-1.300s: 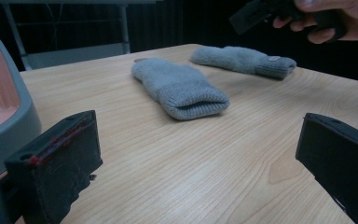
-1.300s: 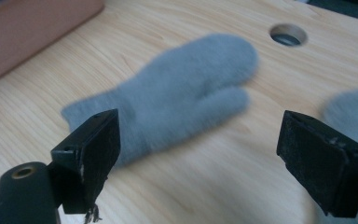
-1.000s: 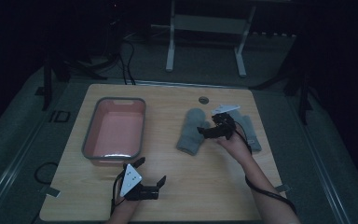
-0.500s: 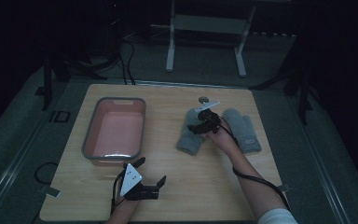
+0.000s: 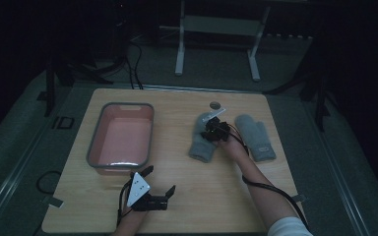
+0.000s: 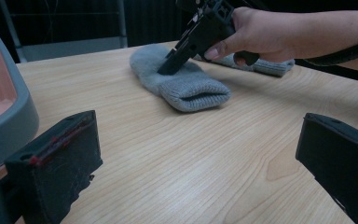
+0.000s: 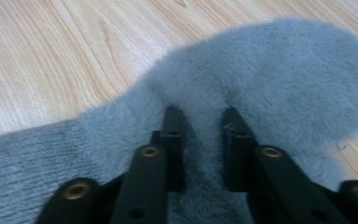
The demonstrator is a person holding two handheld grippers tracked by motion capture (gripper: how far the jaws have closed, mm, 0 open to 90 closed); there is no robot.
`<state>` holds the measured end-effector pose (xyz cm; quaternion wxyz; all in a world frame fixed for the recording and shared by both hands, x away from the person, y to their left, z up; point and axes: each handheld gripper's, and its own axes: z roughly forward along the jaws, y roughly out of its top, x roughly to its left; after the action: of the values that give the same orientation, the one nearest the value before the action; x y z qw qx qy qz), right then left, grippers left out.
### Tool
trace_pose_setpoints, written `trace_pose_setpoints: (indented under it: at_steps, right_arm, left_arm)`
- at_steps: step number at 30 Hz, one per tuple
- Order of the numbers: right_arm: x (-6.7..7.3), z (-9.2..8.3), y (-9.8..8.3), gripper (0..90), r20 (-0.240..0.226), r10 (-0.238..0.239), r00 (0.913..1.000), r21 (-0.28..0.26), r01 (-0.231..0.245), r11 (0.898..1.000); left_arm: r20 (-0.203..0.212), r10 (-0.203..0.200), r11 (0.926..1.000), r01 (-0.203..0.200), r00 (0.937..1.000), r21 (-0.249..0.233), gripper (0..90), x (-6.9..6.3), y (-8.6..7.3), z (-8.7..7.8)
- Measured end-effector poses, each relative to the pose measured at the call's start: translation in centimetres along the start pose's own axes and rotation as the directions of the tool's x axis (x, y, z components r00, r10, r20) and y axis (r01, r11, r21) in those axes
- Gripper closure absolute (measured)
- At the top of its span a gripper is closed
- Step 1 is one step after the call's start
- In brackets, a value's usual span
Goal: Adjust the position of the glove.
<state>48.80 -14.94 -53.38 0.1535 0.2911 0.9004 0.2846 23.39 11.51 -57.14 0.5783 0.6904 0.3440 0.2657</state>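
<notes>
On the pale wood-grain bench [image 5: 187, 196] a grey-rimmed rectangular tub [image 5: 94, 147] with a pink inside sits toward the left, and its rounded wall stands just beside the left hand-held gripper [image 5: 157, 186], which rests low near the front edge with its two black jaws spread wide and nothing between them. Between that gripper and the mittens lies an open stretch of bare wood. Right of centre lies a grey mitten [image 7: 279, 70], cuff toward the person, its cuff ribbed knit and its body soft and fuzzy. The right hand-held gripper [image 7: 200, 116] presses down into this mitten with its jaws drawn close on a raised fold of the fleece, pinching it. The person's right hand [image 6: 261, 32] wraps the gripper body, the forearm reaching over the bench from the front right corner. A second grey mitten [image 5: 256, 137] lies flat just beyond the hand, near the right edge, apart from the first. A small round dark spot [image 5: 215, 105] marks the bench behind the mittens. Around the bench the floor is dim, with cables and a white frame's legs [image 5: 179, 54] beyond the far edge.
</notes>
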Motion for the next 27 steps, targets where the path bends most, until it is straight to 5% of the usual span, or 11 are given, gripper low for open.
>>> trace_pose_setpoints:
  at_steps: [9,19,23,27]
  right_arm:
    - [1.4,-3.5,0.7,81.0,-0.097,-0.064,0.9933,-0.075,0.057,0.996]
    - [5.3,-8.6,0.2,80.9,-0.236,-0.142,0.9613,-0.17,0.103,0.98]
    - [6.7,-9.0,-0.7,80.8,-0.251,-0.165,0.954,-0.178,0.122,0.976]
    - [7.7,-7.6,-2.3,80.7,-0.268,-0.169,0.9485,-0.14,0.135,0.981]
  left_arm:
    - [-0.002,-0.001,1.0,0.001,1.0,0.0,0.2,0.0,0.0,0.0]
    - [-0.005,0.002,1.0,-0.002,1.0,-0.001,0.2,-0.1,0.0,0.0]
    - [-0.007,0.001,1.0,-0.001,1.0,-0.005,0.2,-0.1,0.0,0.0]
    - [-0.007,0.002,1.0,-0.002,1.0,-0.003,0.2,-0.1,0.0,0.0]
